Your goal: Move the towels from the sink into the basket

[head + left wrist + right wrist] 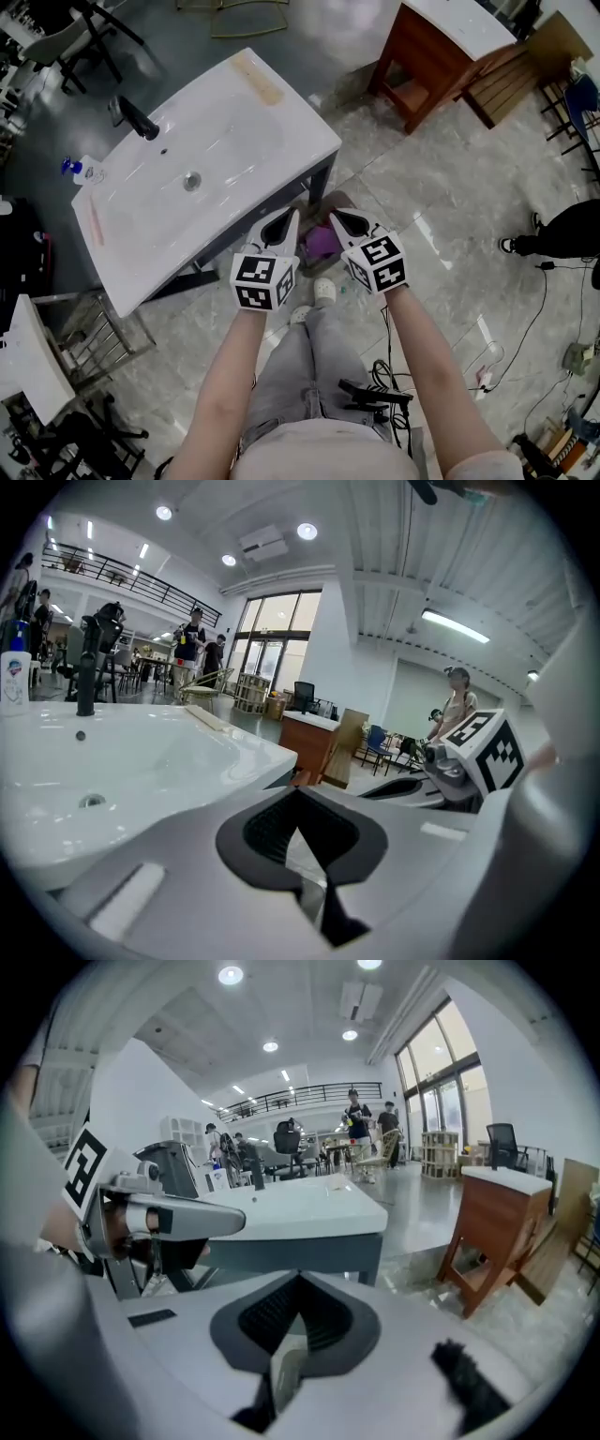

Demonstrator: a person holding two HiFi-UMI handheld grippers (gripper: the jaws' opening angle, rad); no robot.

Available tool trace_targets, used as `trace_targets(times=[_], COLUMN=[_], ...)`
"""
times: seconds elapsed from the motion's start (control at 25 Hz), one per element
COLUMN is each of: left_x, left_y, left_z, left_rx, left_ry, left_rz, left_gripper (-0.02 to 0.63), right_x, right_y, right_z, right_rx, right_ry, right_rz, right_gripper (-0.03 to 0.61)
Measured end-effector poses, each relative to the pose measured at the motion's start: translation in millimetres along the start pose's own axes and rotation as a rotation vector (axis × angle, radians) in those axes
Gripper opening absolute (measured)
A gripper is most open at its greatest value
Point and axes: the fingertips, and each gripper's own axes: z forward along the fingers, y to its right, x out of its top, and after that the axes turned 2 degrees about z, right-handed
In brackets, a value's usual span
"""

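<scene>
Jaws closed and empty on both sides: the left gripper (286, 225) and the right gripper (345, 225) are held side by side in front of the person, tips near each other but apart, over the front corner of a white sink (234, 122). Each gripper's own view shows its dark pads meeting at the tip with nothing between them. The sink basin is bare, with only its drain (192, 181) in the middle and a black faucet (136, 117) at the far rim, and a small bottle with a blue cap (80, 170) stands on the ledge beside the faucet. A purple towel (322, 246) shows low down between the two grippers, beside the sink's front corner on the marble floor (441, 234); what it lies in cannot be made out. The person's grey trousers (300, 366) fill the lower middle of the head view. A wooden cabinet with a white top (441, 56) stands well apart from the sink, to the right.
</scene>
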Motion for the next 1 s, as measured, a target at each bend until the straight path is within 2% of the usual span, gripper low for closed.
trace_targets(times=[0.4, 0.68, 0.88, 1.0], left_x=[66, 105, 126, 139], left_y=[0, -2, -4, -9], left_z=[-33, -57, -72, -86], left_rx=[0.026, 0.072, 0.099, 0.112], left_ry=[0.093, 0.159, 0.202, 0.228], left_rz=[0.044, 0.059, 0.075, 0.086], left_gripper=[0.006, 0.006, 0.006, 0.006], right_x=[81, 125, 153, 170], right_y=[-28, -42, -56, -67], right_z=[-34, -58, -72, -75], right_rx=[0.020, 0.029, 0.072, 0.092], right_ry=[0.098, 0.141, 0.169, 0.190], right_rz=[-0.086, -0.119, -0.155, -0.137], right_gripper=[0.017, 0.017, 0.017, 0.017])
